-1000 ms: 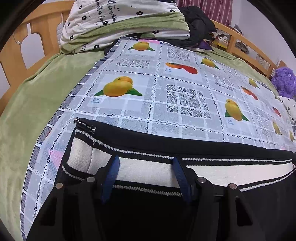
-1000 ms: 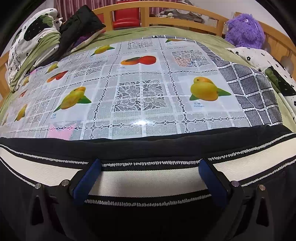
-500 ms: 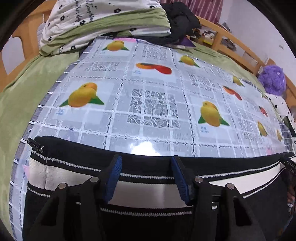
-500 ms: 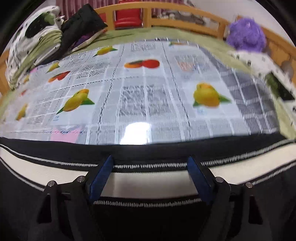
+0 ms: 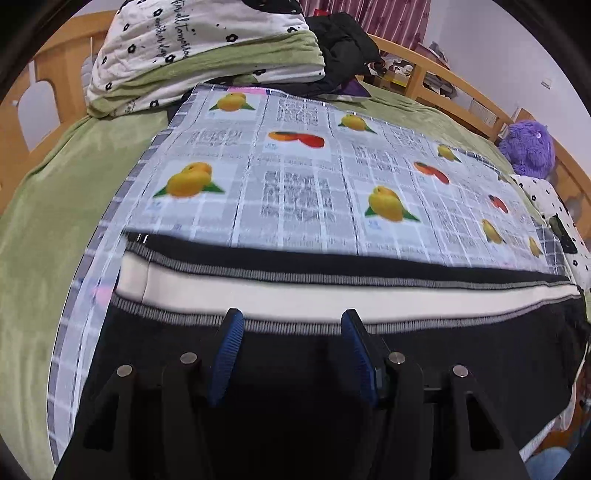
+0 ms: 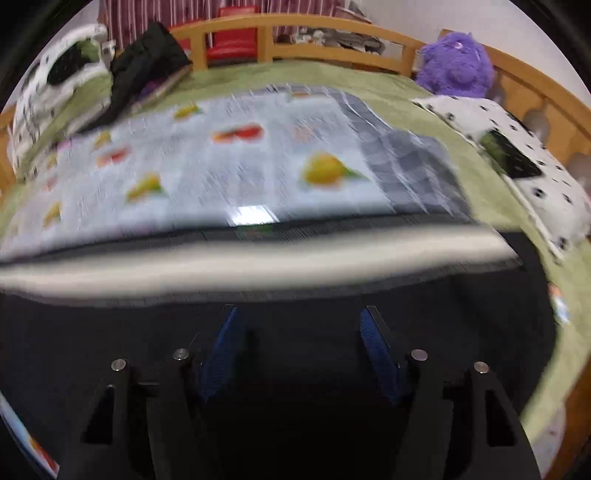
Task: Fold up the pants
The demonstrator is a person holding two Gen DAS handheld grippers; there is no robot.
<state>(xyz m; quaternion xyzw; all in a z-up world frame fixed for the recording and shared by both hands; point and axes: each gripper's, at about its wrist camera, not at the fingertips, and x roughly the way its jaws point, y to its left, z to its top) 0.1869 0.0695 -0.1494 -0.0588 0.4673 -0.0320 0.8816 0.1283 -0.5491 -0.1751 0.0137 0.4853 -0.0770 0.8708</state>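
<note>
Black pants [image 5: 295, 354] with a cream band [image 5: 332, 295] edged in dotted trim lie flat across the near side of the bed. My left gripper [image 5: 291, 317] hovers over the black cloth just below the band. Its blue pads [image 5: 225, 354] stand apart and grip nothing. In the blurred right wrist view the same pants [image 6: 258, 262] stretch across the frame. My right gripper [image 6: 299, 312] is above the black cloth, a little short of the band. Its jaws are closing, the pads [image 6: 376, 350] are still well apart, and only flat cloth lies under the gap.
A glossy fruit-print cloth [image 5: 295, 184] covers the green blanket [image 5: 55, 203]. Folded bedding [image 5: 203, 55] and a black jacket [image 5: 343, 40] are piled at the far left. A purple plush toy [image 6: 454, 62] and a dotted pillow [image 6: 517, 147] sit at the right, by the wooden bed rail [image 6: 332, 33].
Both grippers have drawn back and up, from resting across the cream band to a spot over the black cloth below it. The right jaws have narrowed. The pants stay flat.
</note>
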